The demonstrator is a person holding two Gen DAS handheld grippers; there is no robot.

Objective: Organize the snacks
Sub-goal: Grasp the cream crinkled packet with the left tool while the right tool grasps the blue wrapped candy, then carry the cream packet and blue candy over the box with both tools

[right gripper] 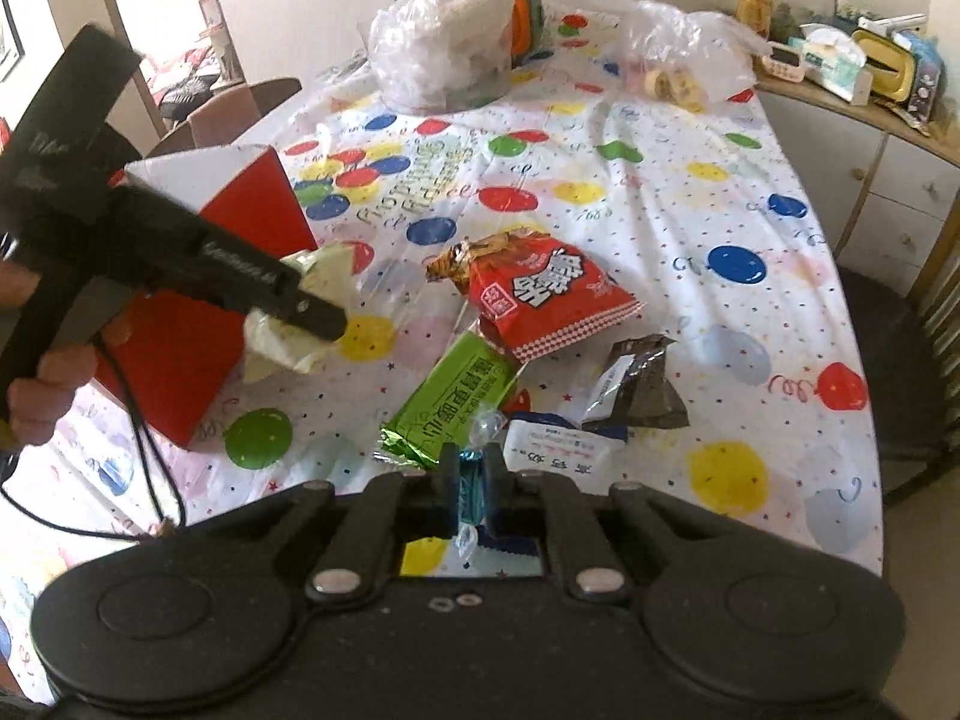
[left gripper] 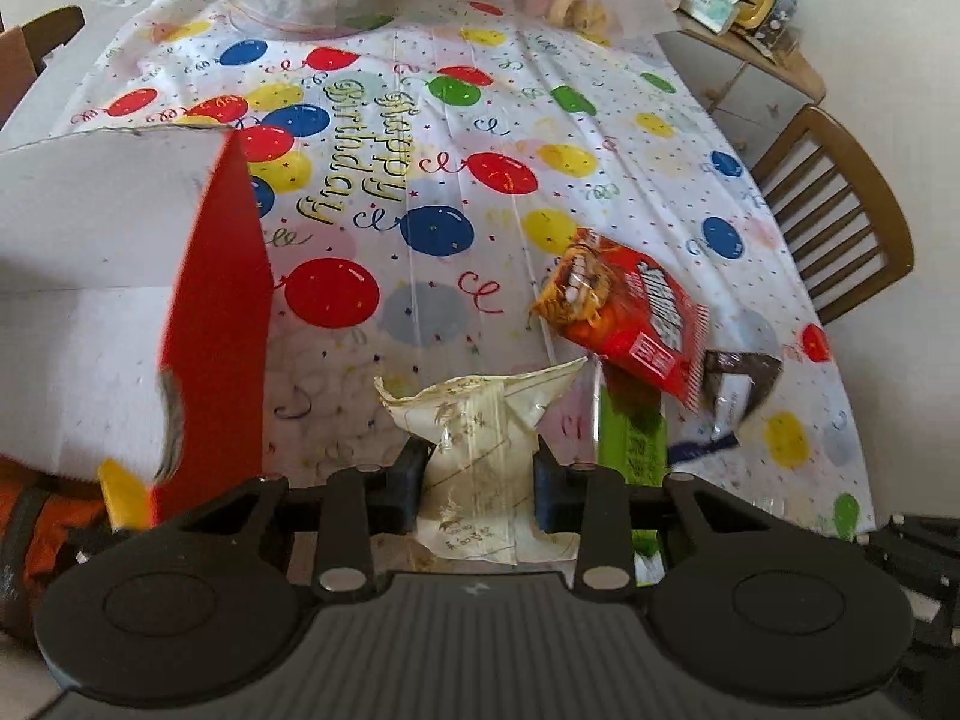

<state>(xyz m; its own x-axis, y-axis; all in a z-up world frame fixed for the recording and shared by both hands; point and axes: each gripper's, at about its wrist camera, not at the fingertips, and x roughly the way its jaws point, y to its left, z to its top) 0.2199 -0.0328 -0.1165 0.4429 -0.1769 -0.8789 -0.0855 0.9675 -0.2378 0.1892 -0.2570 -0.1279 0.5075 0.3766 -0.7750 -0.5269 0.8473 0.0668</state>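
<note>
Two hand-held grippers work over a worktop (right gripper: 690, 228) covered by a balloon-print party cloth. The left hand-held gripper (left gripper: 477, 483) is clamped on a crumpled cream wrapper (left gripper: 480, 420), lifted beside a red and white box (left gripper: 198, 300) standing at nine o'clock; in the right wrist view the same wrapper (right gripper: 312, 276) hangs close to the box's (right gripper: 240, 204) open top. The right hand-held gripper (right gripper: 471, 489) is closed narrowly on a small sweet in teal foil (right gripper: 471, 486). Judging by the layout, sorting is partway: orange packaging shows at the lower left edge below the box, but whether anything lies inside the box cannot be told. Loose on the cloth near the centre lie a red snack bag (right gripper: 540, 300), a green foil bar (right gripper: 456, 396) touching it at six o'clock, a dark pouch (right gripper: 642, 384) at four o'clock, and a white and blue packet (right gripper: 558, 444). Two clear plastic bags (right gripper: 444, 42) sit at twelve o'clock. The cloth reads "Happy Birthday" (left gripper: 366, 150). The packs carry Chinese characters too small to read reliably.
</note>
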